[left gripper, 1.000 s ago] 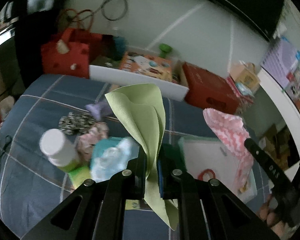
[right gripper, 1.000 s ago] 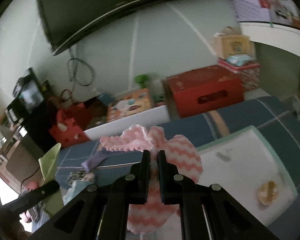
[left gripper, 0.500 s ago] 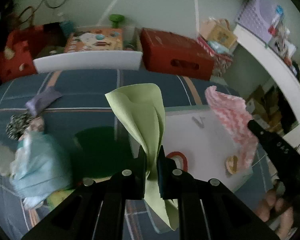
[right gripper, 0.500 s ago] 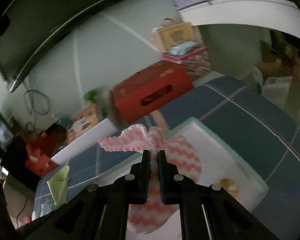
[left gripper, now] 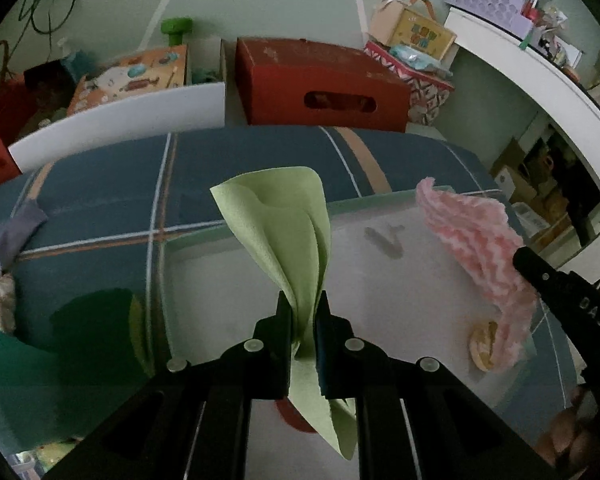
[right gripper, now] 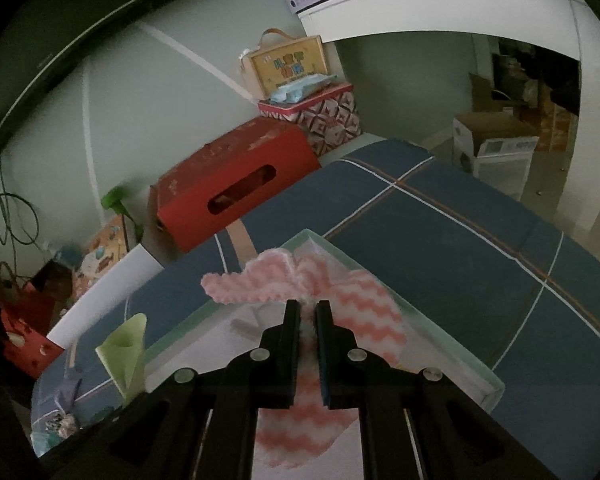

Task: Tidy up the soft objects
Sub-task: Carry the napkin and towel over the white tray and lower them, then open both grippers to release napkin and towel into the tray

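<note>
Left tongs pinching thin lime-green cloth, right tongs pinching fluffy pink zigzag cloth above shallow white tray; risk: loose tails draping over rim.

green cloth lower end is hiding a red ring mark; pink cloth is covering part of a yellowish disc.

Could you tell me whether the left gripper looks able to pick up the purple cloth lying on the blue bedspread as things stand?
Probably not: the left gripper is shut on the green cloth, and the purple cloth lies far off to its side.
</note>
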A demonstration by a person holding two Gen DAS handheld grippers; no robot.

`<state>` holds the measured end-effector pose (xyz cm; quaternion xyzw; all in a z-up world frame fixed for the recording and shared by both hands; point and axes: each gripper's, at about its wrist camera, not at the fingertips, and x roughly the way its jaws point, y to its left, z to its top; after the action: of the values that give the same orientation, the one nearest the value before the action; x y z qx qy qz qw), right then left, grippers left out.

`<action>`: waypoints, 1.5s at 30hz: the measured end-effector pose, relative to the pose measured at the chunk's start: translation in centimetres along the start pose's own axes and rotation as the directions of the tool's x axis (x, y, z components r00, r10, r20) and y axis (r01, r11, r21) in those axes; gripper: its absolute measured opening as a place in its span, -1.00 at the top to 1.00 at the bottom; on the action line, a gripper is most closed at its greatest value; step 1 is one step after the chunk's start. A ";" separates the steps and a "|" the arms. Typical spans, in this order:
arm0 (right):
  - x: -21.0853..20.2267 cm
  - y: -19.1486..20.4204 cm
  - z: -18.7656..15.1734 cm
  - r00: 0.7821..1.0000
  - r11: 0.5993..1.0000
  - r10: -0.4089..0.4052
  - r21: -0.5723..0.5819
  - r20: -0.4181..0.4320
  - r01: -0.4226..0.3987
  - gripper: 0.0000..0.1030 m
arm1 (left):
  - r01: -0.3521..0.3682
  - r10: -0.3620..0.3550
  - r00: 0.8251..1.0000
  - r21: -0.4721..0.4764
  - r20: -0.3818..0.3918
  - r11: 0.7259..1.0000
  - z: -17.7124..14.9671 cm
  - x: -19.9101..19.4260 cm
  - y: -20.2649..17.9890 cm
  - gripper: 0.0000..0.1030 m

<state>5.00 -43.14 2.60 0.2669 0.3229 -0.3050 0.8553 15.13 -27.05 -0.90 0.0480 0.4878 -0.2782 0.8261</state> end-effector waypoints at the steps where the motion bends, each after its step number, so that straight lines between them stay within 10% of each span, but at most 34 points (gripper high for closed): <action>1: 0.3 0.0 -0.1 1.000 1.000 -0.007 -0.002 -0.008 0.007 0.83 | 0.002 -0.002 1.000 -0.001 -0.006 1.000 -0.1 0.4 0.0 0.81; 16: 3.4 -0.2 -1.9 0.975 0.999 -0.053 -0.002 -0.215 0.054 0.76 | -0.011 0.004 0.993 -0.054 -0.117 0.998 -0.6 2.4 1.5 0.73; 22: 2.1 0.4 -1.3 0.975 0.999 -0.040 -0.013 -0.219 0.039 0.45 | 0.005 -0.018 0.993 -0.107 -0.119 0.994 0.1 0.6 2.0 -0.01; 26: 1.2 0.9 -1.1 0.971 0.998 -0.061 -0.024 -0.231 0.057 -0.12 | -0.006 -0.008 0.993 -0.122 -0.115 0.993 0.7 -1.0 2.5 -0.21; 34: 1.3 1.3 -1.2 0.951 0.992 -0.119 -0.072 -0.287 0.103 -0.37 | -0.072 0.060 0.995 -0.146 -0.086 0.987 1.4 -2.7 4.0 -0.84; 45: 1.8 2.2 -1.8 0.937 0.982 -0.160 -0.144 -0.311 0.120 -0.67 | -0.099 0.088 0.993 -0.158 -0.073 0.982 1.3 -2.7 4.5 -0.84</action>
<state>6.87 -41.10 0.71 0.2362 0.4939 -0.2971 0.7823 17.40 -22.62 1.21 0.0129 0.5328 -0.1968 0.8229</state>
